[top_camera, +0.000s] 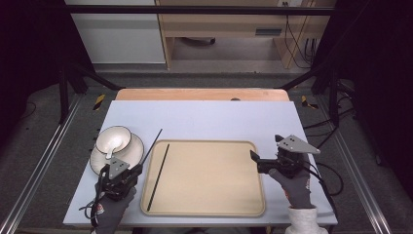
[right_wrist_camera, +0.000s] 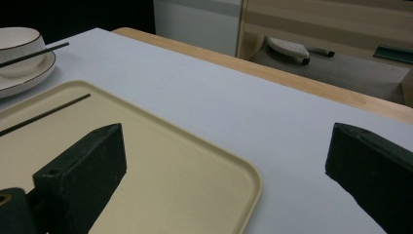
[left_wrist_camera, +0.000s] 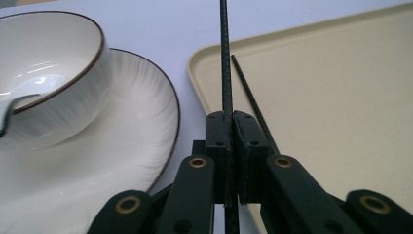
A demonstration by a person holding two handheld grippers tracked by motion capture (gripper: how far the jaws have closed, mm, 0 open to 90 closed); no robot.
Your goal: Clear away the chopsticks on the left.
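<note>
My left gripper (top_camera: 138, 169) (left_wrist_camera: 233, 119) is shut on a thin black chopstick (top_camera: 152, 146) (left_wrist_camera: 225, 58), held near its end, between the plate and the tray's left rim. The stick points away and runs over the rim. A second black chopstick (top_camera: 158, 178) (left_wrist_camera: 248, 92) (right_wrist_camera: 46, 114) lies along the left side of the beige tray (top_camera: 209, 180) (right_wrist_camera: 185, 175). My right gripper (top_camera: 255, 161) (right_wrist_camera: 226, 141) hovers open at the tray's right rim, with nothing between its fingers (right_wrist_camera: 92, 156).
A white bowl (top_camera: 114, 138) (left_wrist_camera: 48, 78) with a spoon (top_camera: 109, 151) in it stands on a white plate (top_camera: 134, 151) (left_wrist_camera: 131, 122) left of the tray. The pale table top (top_camera: 219, 122) ends in a wooden strip at the back, with dark frame rails on both sides.
</note>
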